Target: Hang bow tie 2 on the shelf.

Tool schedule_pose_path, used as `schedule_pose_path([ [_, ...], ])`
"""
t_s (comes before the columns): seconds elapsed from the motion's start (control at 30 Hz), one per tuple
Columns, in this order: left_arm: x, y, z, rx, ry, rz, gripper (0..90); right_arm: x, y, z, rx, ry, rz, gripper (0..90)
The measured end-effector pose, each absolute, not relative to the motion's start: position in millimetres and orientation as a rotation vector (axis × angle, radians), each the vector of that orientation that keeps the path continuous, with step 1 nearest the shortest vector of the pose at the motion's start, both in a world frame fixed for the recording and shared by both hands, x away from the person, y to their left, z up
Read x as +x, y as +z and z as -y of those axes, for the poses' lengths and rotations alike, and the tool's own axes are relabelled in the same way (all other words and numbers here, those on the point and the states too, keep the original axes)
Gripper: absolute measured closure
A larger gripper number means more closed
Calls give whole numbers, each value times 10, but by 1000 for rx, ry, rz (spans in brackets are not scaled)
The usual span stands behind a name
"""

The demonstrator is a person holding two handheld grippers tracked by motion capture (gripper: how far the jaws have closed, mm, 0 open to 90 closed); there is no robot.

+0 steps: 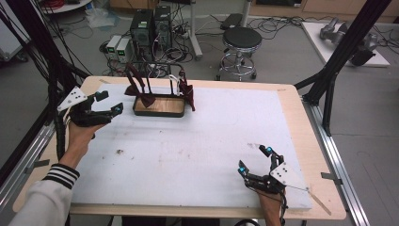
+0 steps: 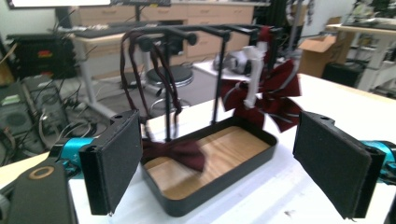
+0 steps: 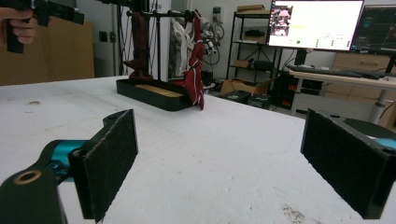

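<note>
On the tabletop [image 1: 188,155], left gripper [image 1: 109,102] open beside the bow tie rack [image 1: 159,106], right gripper [image 1: 255,161] open, empty.

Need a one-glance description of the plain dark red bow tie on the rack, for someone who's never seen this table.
Find the black tray with a wooden floor at the far left of the white table, under a black rack. The bow tie hangs low on a dark strap, its bow just above the tray floor. It is plain dark red; the other bow hangs higher, striped, by a white strap.
</note>
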State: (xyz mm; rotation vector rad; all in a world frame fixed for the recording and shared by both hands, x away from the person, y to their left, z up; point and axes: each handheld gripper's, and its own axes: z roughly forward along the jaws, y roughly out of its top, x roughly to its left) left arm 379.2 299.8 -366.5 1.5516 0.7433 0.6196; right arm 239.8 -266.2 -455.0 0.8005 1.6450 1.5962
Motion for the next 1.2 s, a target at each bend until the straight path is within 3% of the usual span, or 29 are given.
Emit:
schedule_pose_path([
  [0.23, 3482, -3893, -3002, 1516, 559, -685, 162, 2398, -4550, 2660, 791, 1592, -1643, 101],
  [0.6, 3068, -4293, -3012, 1492, 589, -655, 162, 2394, -4550, 2654, 785, 1580, -1637, 101],
  [1.2, 2875, -4541, -2985, 1465, 620, -631, 165, 2392, -4550, 2643, 782, 1569, -1643, 101],
])
